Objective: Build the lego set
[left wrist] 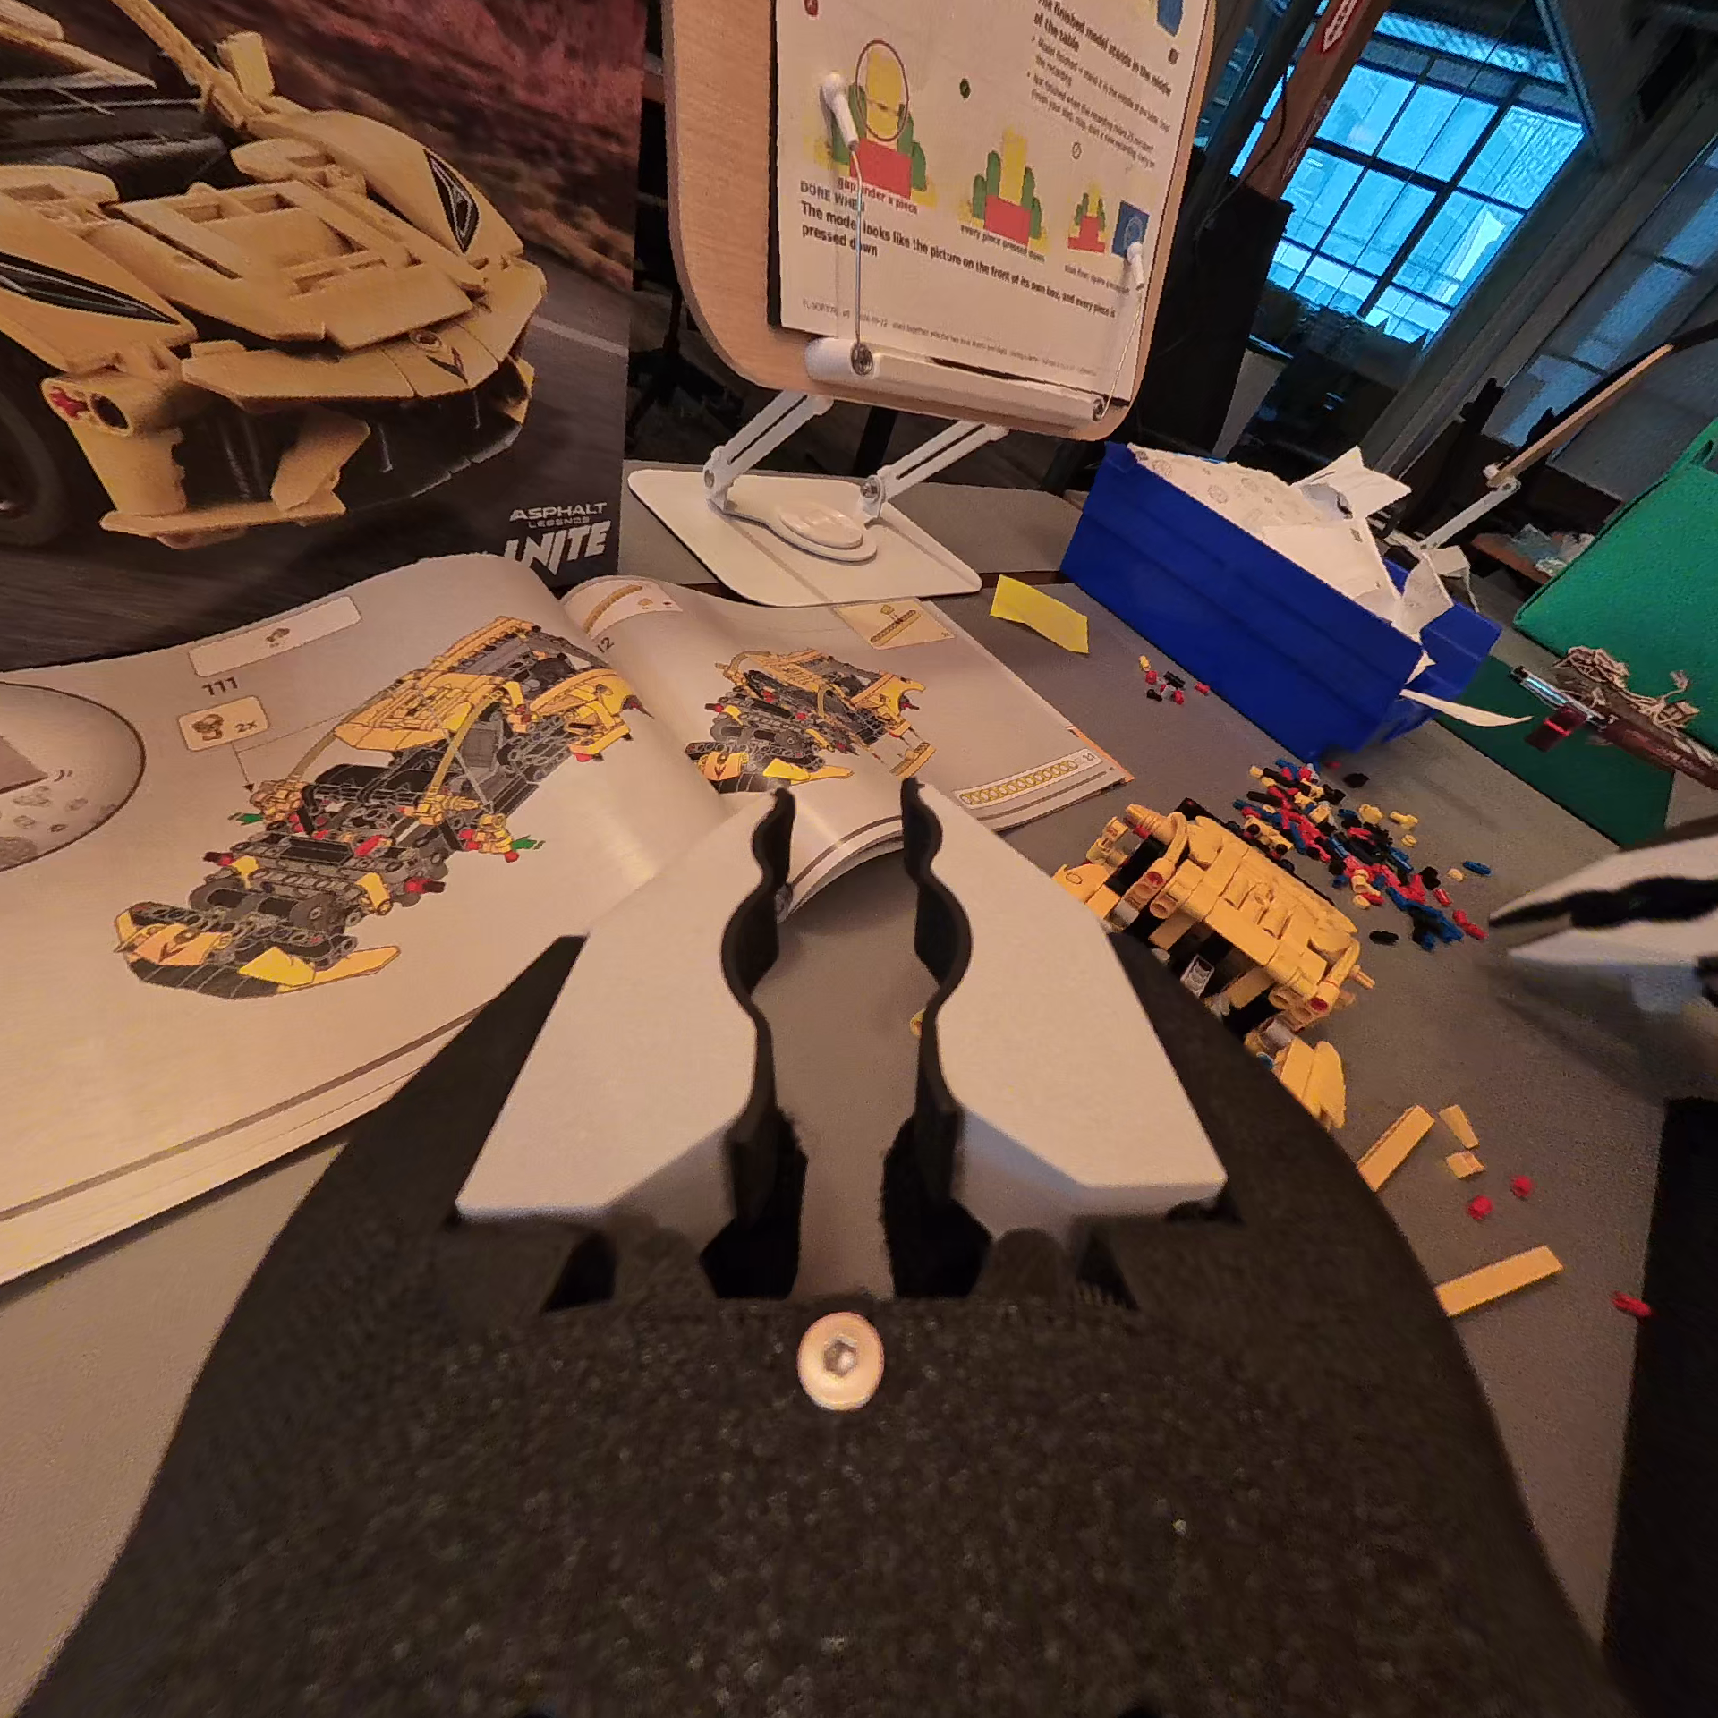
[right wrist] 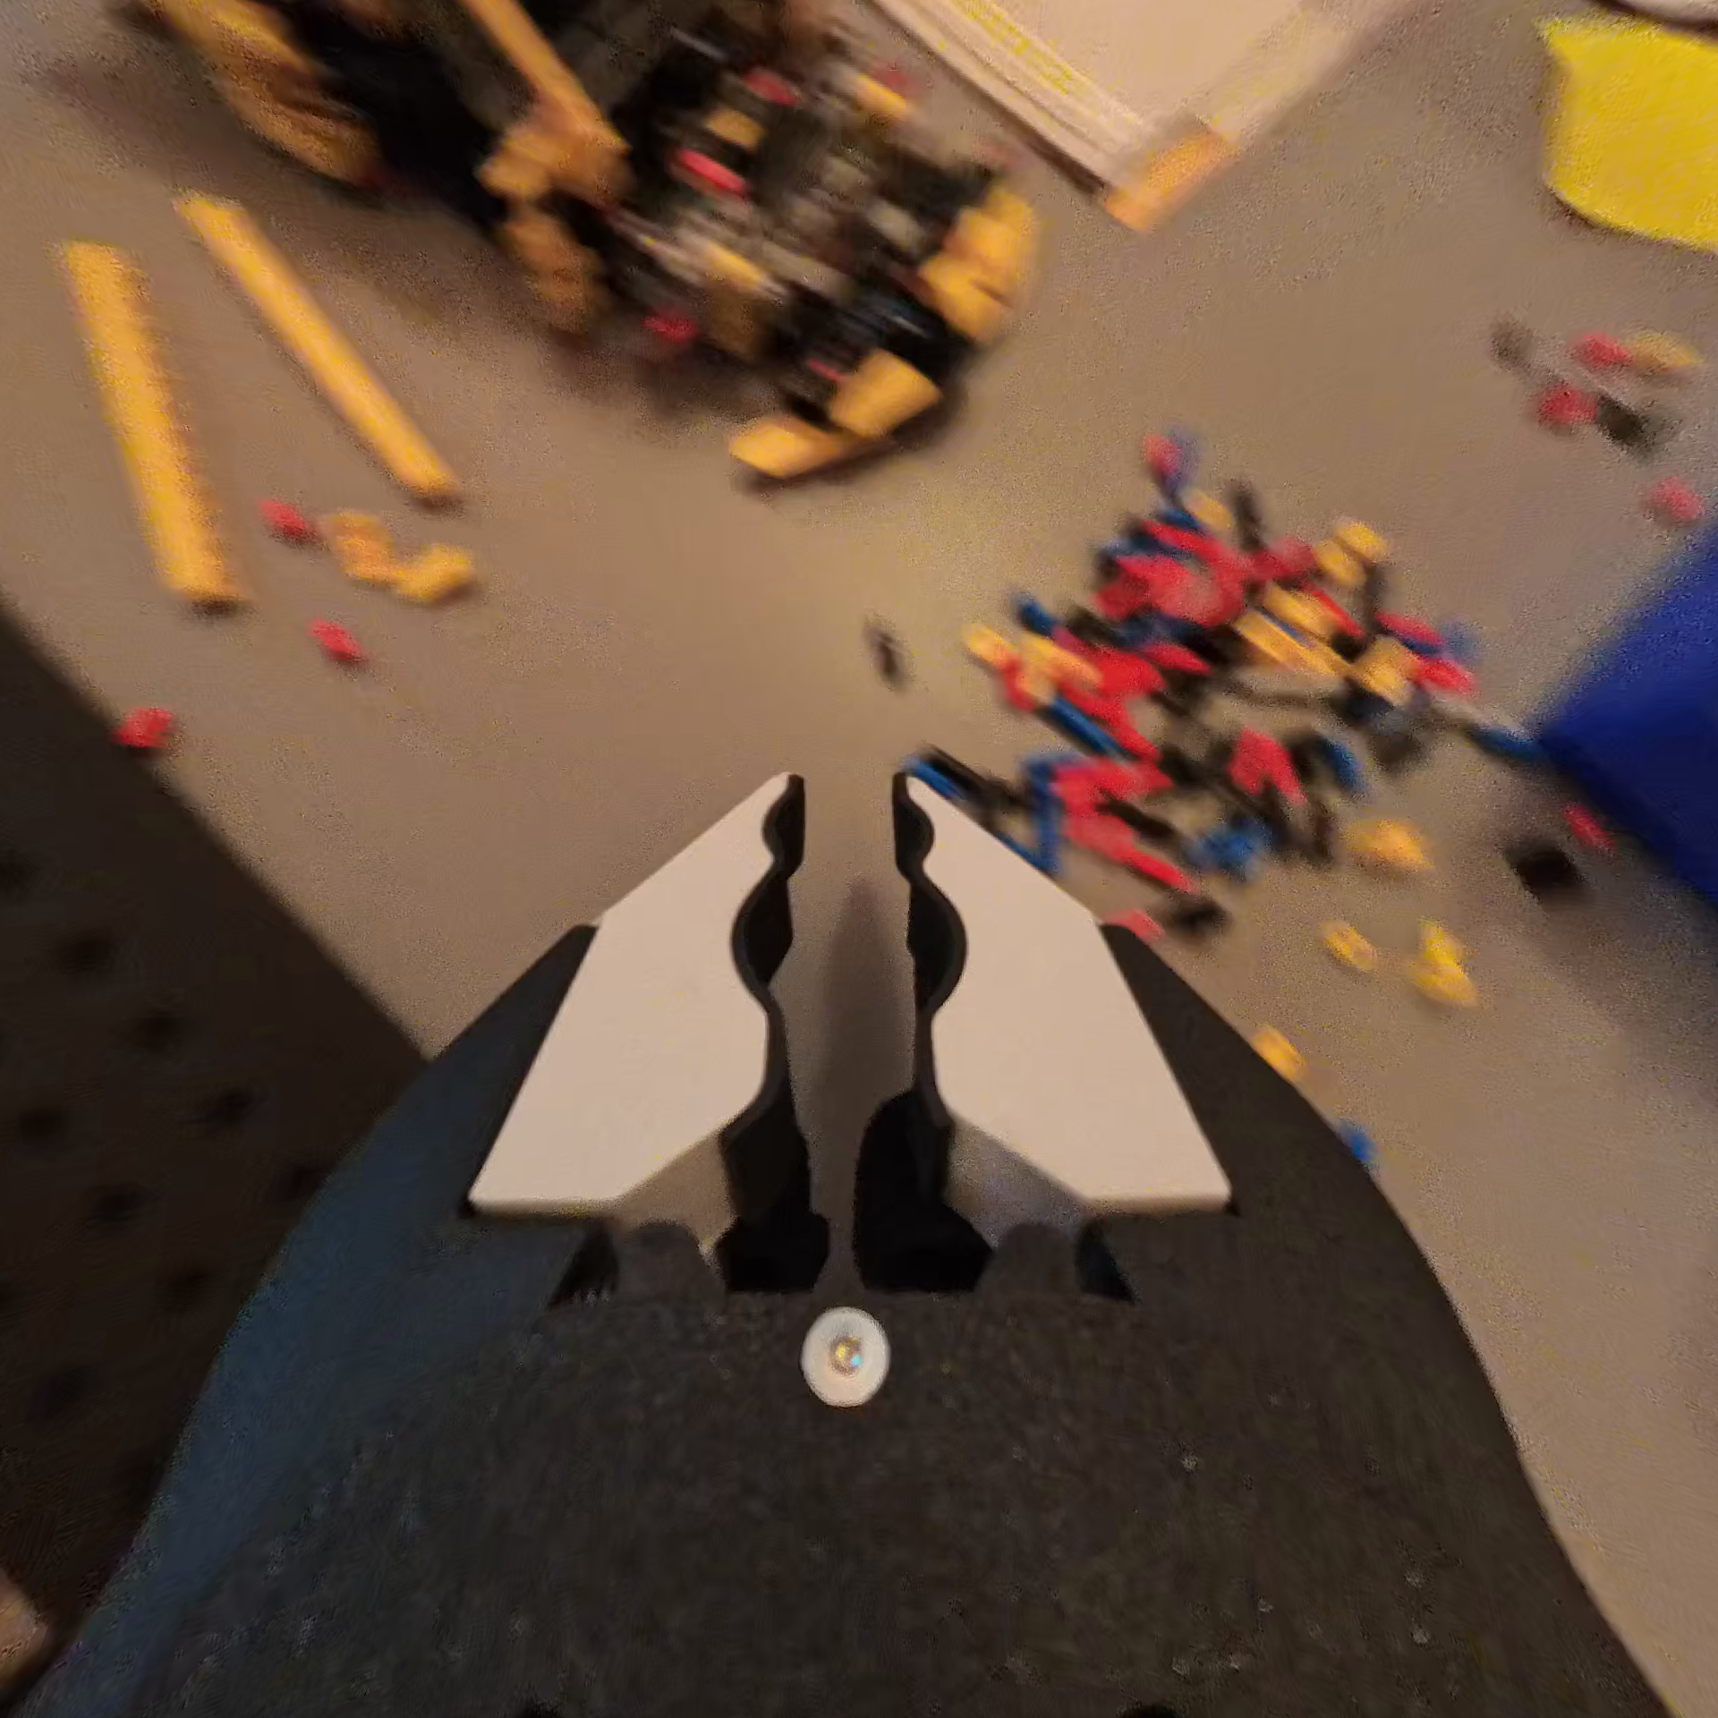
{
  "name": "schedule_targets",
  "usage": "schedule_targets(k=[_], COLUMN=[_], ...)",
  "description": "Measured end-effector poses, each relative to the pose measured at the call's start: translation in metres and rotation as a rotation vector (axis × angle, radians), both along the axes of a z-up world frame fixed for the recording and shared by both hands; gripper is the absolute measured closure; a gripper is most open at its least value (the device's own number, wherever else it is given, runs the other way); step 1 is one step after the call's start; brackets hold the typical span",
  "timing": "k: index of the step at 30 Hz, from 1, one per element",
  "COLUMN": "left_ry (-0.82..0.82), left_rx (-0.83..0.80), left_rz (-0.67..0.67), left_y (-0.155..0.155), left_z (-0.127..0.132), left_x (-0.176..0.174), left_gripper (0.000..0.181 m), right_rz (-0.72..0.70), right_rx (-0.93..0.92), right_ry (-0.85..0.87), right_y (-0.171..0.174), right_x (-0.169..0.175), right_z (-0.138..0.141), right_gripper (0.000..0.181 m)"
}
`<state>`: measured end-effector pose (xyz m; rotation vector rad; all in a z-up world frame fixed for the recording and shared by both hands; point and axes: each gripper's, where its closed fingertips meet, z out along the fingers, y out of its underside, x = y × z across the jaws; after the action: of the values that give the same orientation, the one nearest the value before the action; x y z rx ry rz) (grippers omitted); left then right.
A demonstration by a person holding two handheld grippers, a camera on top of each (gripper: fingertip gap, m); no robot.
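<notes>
Left wrist view shows the half-built yellow and black car model [left wrist: 1227, 920] lying on the grey worktop [left wrist: 1450, 1050], just right of the left gripper [left wrist: 848, 799], whose fingers are spread with nothing between them. Beyond the model sits a heap of small red, blue, black and yellow pieces [left wrist: 1339, 837], and nearer the camera lie a few loose yellow strips [left wrist: 1497, 1281] with scattered red bits. An open instruction booklet [left wrist: 372, 837] lies flat to the left of the model, under the tips of the left fingers. Behind it stands the set's box [left wrist: 279, 279] with a picture of the car, and beside that a tilted stand [left wrist: 837, 521] holding a printed sheet. A blue bin [left wrist: 1236, 595] stuffed with torn paper sits at the far right, with a yellow note [left wrist: 1039, 614] near it.

Right wrist view is blurred. The right gripper [right wrist: 848, 790] hovers above the worktop with its fingers slightly parted and empty, the heap of small pieces just to its right and the model farther ahead.
</notes>
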<state>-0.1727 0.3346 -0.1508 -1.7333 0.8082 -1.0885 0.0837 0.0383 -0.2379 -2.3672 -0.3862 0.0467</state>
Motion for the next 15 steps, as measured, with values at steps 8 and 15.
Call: schedule_targets(k=[8, 15], left_ry=[0.019, 0.017], left_rx=[0.000, -0.005], left_rz=[-0.005, 0.000], left_y=[-0.001, 0.000], left_z=[-0.004, -0.005], left_x=[0.002, 0.001], left_gripper=[0.158, 0.158], right_rz=[-0.188, -0.101], right_rx=[-0.053, -0.048], right_ry=[-0.014, 0.036], right_y=[-0.021, -0.017], right_x=[0.055, 0.028], right_z=[-0.024, -0.009], right_gripper=[0.168, 0.177])
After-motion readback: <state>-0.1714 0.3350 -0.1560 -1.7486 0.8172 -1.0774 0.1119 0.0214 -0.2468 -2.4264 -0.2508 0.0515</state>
